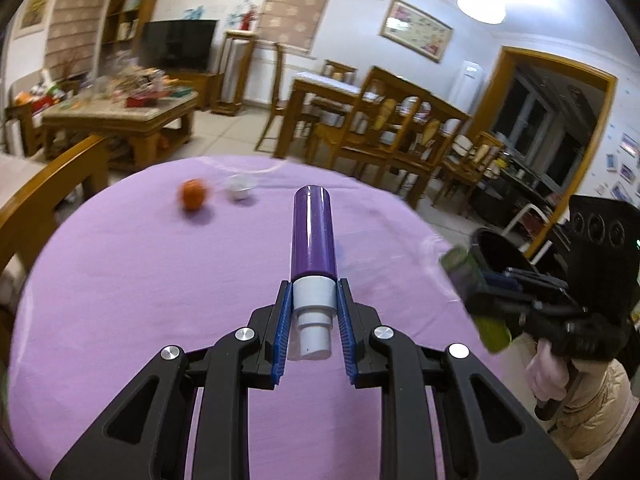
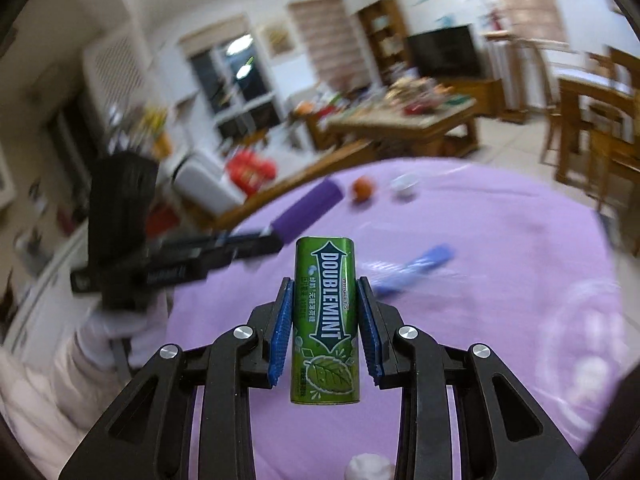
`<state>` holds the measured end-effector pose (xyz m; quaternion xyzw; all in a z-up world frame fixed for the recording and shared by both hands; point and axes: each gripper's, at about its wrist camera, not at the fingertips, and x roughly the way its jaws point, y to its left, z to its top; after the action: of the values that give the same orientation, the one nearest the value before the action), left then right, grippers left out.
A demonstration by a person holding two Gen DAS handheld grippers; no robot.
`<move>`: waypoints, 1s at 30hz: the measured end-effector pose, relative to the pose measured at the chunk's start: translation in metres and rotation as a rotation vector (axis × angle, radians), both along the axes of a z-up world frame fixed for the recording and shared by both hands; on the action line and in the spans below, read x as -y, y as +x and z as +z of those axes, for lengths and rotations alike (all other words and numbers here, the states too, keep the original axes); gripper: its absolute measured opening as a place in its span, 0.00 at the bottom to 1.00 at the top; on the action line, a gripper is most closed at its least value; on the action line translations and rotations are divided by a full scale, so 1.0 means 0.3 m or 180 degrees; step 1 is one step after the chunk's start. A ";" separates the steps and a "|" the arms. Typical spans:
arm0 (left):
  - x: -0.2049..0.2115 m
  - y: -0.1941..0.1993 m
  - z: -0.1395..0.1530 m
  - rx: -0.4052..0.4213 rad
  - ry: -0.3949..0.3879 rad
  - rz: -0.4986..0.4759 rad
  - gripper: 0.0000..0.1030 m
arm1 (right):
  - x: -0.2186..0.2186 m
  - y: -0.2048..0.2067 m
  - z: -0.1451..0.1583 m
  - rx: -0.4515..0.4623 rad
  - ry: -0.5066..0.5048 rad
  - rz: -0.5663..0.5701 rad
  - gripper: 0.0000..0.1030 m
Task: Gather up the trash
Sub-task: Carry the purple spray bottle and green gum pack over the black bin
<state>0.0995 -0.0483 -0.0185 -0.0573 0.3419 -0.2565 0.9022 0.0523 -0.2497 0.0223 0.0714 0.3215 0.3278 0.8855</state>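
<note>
My left gripper [image 1: 314, 300] is shut on the white neck of a purple tube [image 1: 314, 232], which points away over the round table's purple cloth [image 1: 140, 280]. In the right wrist view my right gripper [image 2: 325, 312] is shut on an upright green Doublemint tin [image 2: 325, 320], blue pads pressing both its sides. The left wrist view shows that tin [image 1: 460, 270] blurred at the table's right edge, in the right gripper [image 1: 480, 284]. From the right wrist view the left gripper [image 2: 276, 240] and the tube [image 2: 308, 210] appear on the left.
An orange [image 1: 193, 194] and a small white cup [image 1: 240, 188] sit at the table's far side. A blurred blue item [image 2: 416, 266], a clear plastic piece [image 2: 580, 340] and a white crumpled lump [image 2: 368, 468] lie on the cloth. Wooden chairs [image 1: 400, 128] stand beyond.
</note>
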 end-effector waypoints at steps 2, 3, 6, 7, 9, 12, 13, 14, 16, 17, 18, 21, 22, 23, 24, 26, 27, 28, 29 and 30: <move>0.089 -0.016 0.023 0.0063 -0.0021 -0.0152 0.22 | 0.090 -0.024 0.022 0.0070 0.0055 -0.0204 0.30; 0.134 -0.025 0.035 0.0094 -0.0028 -0.0226 0.22 | 0.132 -0.036 0.032 0.0095 0.0094 -0.0298 0.30; 0.256 -0.048 0.061 0.0140 -0.0074 -0.0433 0.22 | 0.292 -0.068 0.044 0.0183 0.0224 -0.0606 0.30; 0.290 -0.053 0.067 0.0146 -0.0095 -0.0490 0.22 | 0.359 -0.094 0.051 0.0229 0.0259 -0.0736 0.30; 0.384 -0.063 0.080 0.0161 -0.0111 -0.0615 0.22 | 0.465 -0.133 0.056 0.0274 0.0322 -0.0930 0.30; 0.490 -0.078 0.079 0.0151 -0.0138 -0.0770 0.22 | 0.646 -0.211 0.056 0.0344 0.0422 -0.1242 0.30; 0.547 -0.084 0.080 0.0142 -0.0143 -0.0845 0.22 | 0.710 -0.239 0.057 0.0364 0.0453 -0.1341 0.30; 0.574 -0.086 0.079 0.0136 -0.0146 -0.0886 0.22 | 0.773 -0.268 0.055 0.0388 0.0479 -0.1450 0.30; 0.660 -0.096 0.074 0.0111 -0.0146 -0.1005 0.22 | 0.878 -0.322 0.040 0.0426 0.0486 -0.1643 0.30; 0.706 -0.101 0.070 0.0095 -0.0141 -0.1064 0.22 | 0.927 -0.341 0.035 0.0443 0.0483 -0.1737 0.30; 0.751 -0.104 0.065 0.0081 -0.0136 -0.1124 0.22 | 0.968 -0.357 0.019 0.0454 0.0481 -0.1811 0.30; 0.871 -0.115 0.049 0.0049 -0.0105 -0.1270 0.22 | 1.110 -0.409 -0.018 0.0461 0.0505 -0.2055 0.30; 0.907 -0.117 0.044 0.0034 -0.0092 -0.1313 0.22 | 1.166 -0.424 -0.035 0.0452 0.0527 -0.2153 0.30; 0.933 -0.118 0.038 0.0021 -0.0083 -0.1342 0.22 | 1.201 -0.436 -0.054 0.0442 0.0543 -0.2197 0.30; 0.978 -0.118 0.027 -0.0002 -0.0066 -0.1389 0.22 | 1.238 -0.450 -0.069 0.0430 0.0565 -0.2246 0.30; 1.029 -0.125 0.008 -0.0026 -0.0039 -0.1443 0.22 | 1.300 -0.457 -0.111 0.0402 0.0591 -0.2352 0.30; 1.063 -0.127 -0.004 -0.0041 -0.0017 -0.1473 0.22 | 1.330 -0.462 -0.126 0.0394 0.0598 -0.2387 0.30; 1.086 -0.128 -0.013 -0.0056 -0.0002 -0.1491 0.22 | 1.357 -0.466 -0.143 0.0385 0.0604 -0.2428 0.30; 1.103 -0.131 -0.026 -0.0080 0.0014 -0.1512 0.22 | 1.383 -0.468 -0.157 0.0375 0.0606 -0.2459 0.30; 1.119 -0.132 -0.038 -0.0103 0.0027 -0.1529 0.22 | 1.392 -0.457 -0.172 0.0364 0.0603 -0.2478 0.30</move>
<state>0.0600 -0.3841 -0.0300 0.0253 0.3612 -0.4614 0.8099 -0.0849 -0.6674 -0.0294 0.2507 0.1890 -0.0004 0.9494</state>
